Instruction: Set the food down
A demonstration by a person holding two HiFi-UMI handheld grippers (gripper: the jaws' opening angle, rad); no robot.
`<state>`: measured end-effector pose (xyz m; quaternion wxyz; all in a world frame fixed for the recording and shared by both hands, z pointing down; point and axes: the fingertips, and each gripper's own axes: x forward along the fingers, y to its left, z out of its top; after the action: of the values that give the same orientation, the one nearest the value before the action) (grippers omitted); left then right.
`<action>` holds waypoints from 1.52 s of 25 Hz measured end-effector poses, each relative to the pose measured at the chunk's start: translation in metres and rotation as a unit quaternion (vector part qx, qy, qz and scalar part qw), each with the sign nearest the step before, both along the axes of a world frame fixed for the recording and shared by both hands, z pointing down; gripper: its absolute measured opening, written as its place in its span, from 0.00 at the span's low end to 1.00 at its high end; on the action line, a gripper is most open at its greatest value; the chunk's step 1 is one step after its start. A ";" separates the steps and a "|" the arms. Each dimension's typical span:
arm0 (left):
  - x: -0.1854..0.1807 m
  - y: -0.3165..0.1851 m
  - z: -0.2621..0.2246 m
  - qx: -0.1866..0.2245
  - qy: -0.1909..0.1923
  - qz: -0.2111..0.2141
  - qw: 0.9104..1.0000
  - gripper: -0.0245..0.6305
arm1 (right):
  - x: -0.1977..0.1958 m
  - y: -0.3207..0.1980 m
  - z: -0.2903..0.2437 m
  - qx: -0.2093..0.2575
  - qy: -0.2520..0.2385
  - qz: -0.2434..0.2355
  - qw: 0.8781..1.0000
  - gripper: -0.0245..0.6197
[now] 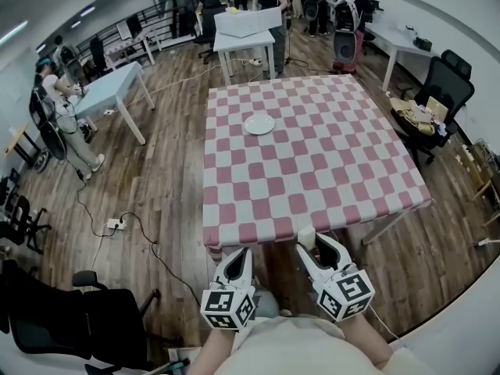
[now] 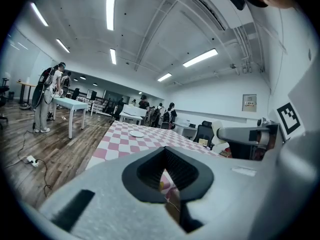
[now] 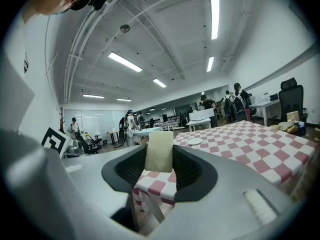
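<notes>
Floor (image 1: 156, 186): wood-look planks, brown and streaky, with cables and a white power strip (image 1: 116, 223) on the left.
Desk (image 1: 312, 170): square top under a red-and-white checked cloth. The cloth lies flat on top and hangs over the near edge.
Office chair (image 1: 445, 84): black with a mesh-look back, far right of the desk.
Left tool (image 1: 238, 253): pale grey moulded body with a marker cube behind it, held just short of the desk's near edge. In the left gripper view (image 2: 167, 171) the ribbed black pads are pressed together. Only a diamond-shaped notch is left between them, with nothing gripped.
Right tool (image 1: 306, 242): same build, just right of the left one, tips at the near edge of the cloth. In the right gripper view (image 3: 160, 171) the pads are pinching the food from both sides.
Plate (image 1: 259, 123): small, round, shallow, glossy white. It sits on the cloth left of centre towards the far side, plain white across its whole face.
Food (image 1: 305, 235): pale cream rectangular slab with a matte surface and soft corners. It stands upright between the right tool's pads (image 3: 159, 151), at the desk's near edge and well apart from the plate.
</notes>
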<state>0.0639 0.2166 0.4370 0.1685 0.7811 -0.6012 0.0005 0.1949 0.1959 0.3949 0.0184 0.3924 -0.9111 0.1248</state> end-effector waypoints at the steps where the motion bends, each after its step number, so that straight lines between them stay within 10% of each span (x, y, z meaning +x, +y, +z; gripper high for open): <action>1: -0.002 -0.002 0.000 -0.001 0.002 -0.002 1.000 0.05 | -0.001 -0.001 0.000 -0.001 0.000 -0.001 1.000 0.30; 38: -0.057 -0.185 -0.006 -0.003 0.004 0.024 1.000 0.05 | -0.056 -0.185 -0.010 -0.003 0.013 0.019 1.000 0.30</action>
<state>0.0065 0.0321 0.4305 0.1738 0.7948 -0.5815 0.0031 0.1391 0.0113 0.3846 0.0286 0.4115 -0.9027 0.1225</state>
